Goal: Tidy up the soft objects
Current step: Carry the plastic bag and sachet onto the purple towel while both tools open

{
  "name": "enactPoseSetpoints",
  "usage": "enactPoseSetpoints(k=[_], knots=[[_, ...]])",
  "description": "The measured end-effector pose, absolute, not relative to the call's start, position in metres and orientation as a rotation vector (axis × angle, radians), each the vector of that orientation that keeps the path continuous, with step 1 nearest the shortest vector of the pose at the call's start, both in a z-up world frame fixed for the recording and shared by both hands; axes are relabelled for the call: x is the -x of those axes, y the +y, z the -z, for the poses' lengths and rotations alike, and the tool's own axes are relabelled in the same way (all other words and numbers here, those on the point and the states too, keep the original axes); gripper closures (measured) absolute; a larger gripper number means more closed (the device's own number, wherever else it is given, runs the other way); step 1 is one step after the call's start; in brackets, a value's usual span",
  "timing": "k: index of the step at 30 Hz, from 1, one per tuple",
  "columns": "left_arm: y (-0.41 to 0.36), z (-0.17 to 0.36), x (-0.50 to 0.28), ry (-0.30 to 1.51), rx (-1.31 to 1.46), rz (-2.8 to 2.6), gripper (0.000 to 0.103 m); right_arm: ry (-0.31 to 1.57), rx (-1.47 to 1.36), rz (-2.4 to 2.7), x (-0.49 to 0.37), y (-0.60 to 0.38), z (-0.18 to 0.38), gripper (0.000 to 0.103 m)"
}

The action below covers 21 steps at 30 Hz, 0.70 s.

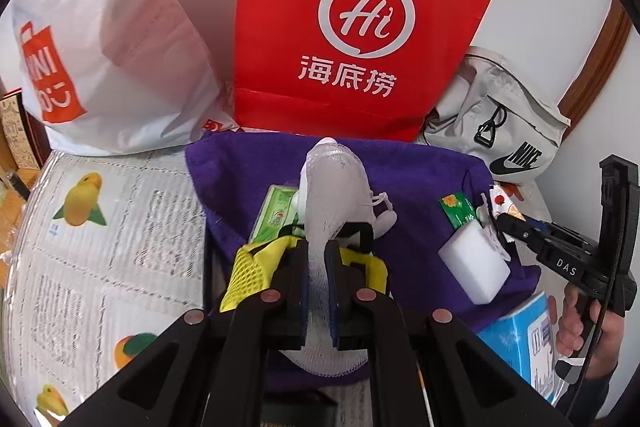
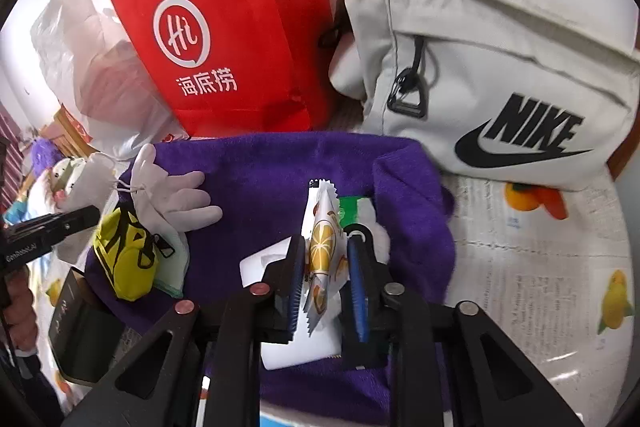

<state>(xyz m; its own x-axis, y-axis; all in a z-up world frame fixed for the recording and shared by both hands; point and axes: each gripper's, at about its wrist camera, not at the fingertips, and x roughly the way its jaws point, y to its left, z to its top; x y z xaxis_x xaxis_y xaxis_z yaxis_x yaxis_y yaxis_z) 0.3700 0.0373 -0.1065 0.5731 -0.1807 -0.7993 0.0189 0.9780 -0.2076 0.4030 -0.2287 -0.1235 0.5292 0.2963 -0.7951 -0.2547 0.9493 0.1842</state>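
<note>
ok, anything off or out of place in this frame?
Mostly hard items mixed in: a white block and a green packet lie on the purple towel. The orange-print sachet stands between the right gripper fingers, apparently loose. The left gripper clamps a white mesh-wrapped item.

My left gripper (image 1: pixel 316 259), matt black plastic, is clamping a white foam mesh sleeve (image 1: pixel 334 187), soft and netted. The purple towel (image 2: pixel 280 167) is showing a plush, matt nap. My right gripper (image 2: pixel 324 275) is bracketing a glossy foil sachet (image 2: pixel 322 251). The red bag (image 1: pixel 352 27) is looking like matt paper; the grey pouch (image 2: pixel 500 67) is presenting smooth woven cloth.
</note>
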Motion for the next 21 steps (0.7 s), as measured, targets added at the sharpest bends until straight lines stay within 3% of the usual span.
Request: enactPoseSetpoints(k=[15, 21], knots=[[0.032, 0.126, -0.379, 0.999, 0.178, 0.131, 0.082, 0.982, -0.014, -0.35, -0.409, -0.219, 0.133, 0.067], [0.031, 0.126, -0.38, 0.995, 0.173, 0.127, 0.072, 0.948, 0.006, -0.392, -0.404, -0.211, 0.129, 0.047]])
